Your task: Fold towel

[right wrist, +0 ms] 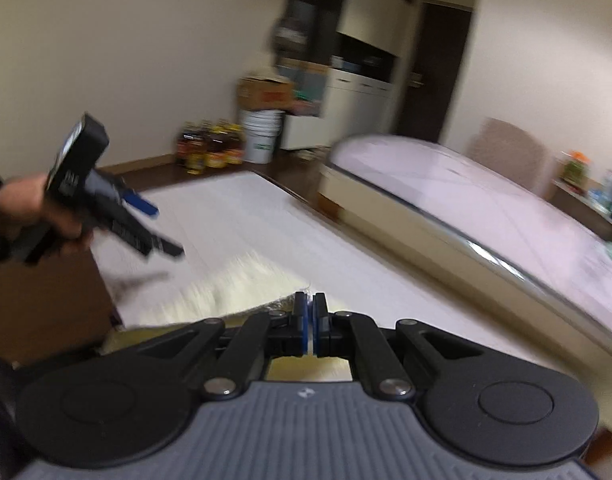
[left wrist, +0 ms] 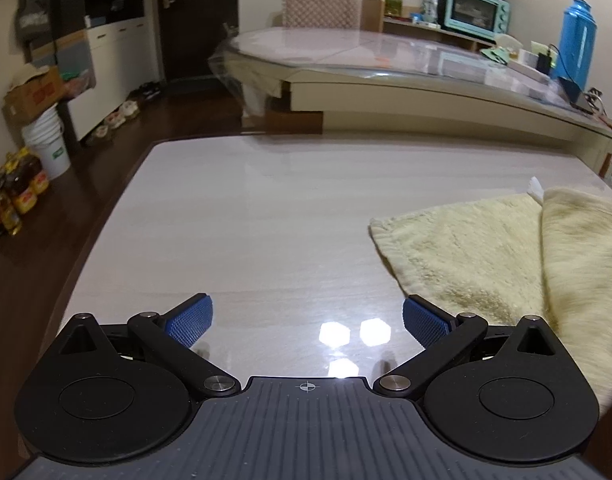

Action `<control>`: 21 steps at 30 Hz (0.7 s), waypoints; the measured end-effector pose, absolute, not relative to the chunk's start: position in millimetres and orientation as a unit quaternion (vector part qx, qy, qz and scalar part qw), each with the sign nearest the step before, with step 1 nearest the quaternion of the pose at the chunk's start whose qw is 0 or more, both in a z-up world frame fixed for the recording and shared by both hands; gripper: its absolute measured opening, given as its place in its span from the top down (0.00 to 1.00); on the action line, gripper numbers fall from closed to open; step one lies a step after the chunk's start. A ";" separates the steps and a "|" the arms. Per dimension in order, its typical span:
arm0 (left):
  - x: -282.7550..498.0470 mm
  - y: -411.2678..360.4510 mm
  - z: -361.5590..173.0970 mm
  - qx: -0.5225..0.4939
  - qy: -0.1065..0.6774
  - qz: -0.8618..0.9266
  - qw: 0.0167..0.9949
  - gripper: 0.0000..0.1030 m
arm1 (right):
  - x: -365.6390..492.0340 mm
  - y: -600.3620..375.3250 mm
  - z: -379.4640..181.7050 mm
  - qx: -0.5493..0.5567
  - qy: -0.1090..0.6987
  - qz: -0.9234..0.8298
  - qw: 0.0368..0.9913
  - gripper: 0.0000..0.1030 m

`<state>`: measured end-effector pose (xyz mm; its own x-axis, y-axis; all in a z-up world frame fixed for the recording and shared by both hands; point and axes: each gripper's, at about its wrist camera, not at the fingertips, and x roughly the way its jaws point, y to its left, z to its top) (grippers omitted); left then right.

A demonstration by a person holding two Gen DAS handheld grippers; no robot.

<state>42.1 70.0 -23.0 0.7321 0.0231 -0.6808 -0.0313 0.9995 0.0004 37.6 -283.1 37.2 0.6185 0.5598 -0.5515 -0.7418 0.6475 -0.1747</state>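
- Pale glossy table (left wrist: 266, 208) in a dim room, a second glass-topped table beyond it.
- Right gripper (right wrist: 309, 320): jaws pinched together on an edge of the cream towel (left wrist: 486, 256), a flap of it raised.
- Left gripper (left wrist: 306, 322): jaws wide, nothing between them, hovering over bare tabletop.
- From the left gripper the towel lies just to its right; the right hand is nearer and likely carries the fold leftward.

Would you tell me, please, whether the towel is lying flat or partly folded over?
Partly folded: in the left wrist view, one flap of the towel lies doubled over the rest, which is spread on the table.
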 end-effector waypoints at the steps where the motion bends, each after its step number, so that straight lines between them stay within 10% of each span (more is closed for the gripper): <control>1: 42.6 66.6 -23.2 -0.001 0.364 0.010 0.931 0.00 | 32.0 -295.7 28.7 -0.184 0.242 0.357 0.883 0.98; 21: -74.5 20.7 -16.7 0.124 0.246 -0.167 0.947 0.00 | 33.9 -352.5 -18.5 -0.084 0.285 0.349 0.889 0.98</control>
<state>-74.5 20.7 -16.7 0.8226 -0.2561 -0.5078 0.3780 0.9133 0.1517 33.9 -352.5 -18.5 0.5940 0.5717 -0.5660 -0.6678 0.7427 0.0495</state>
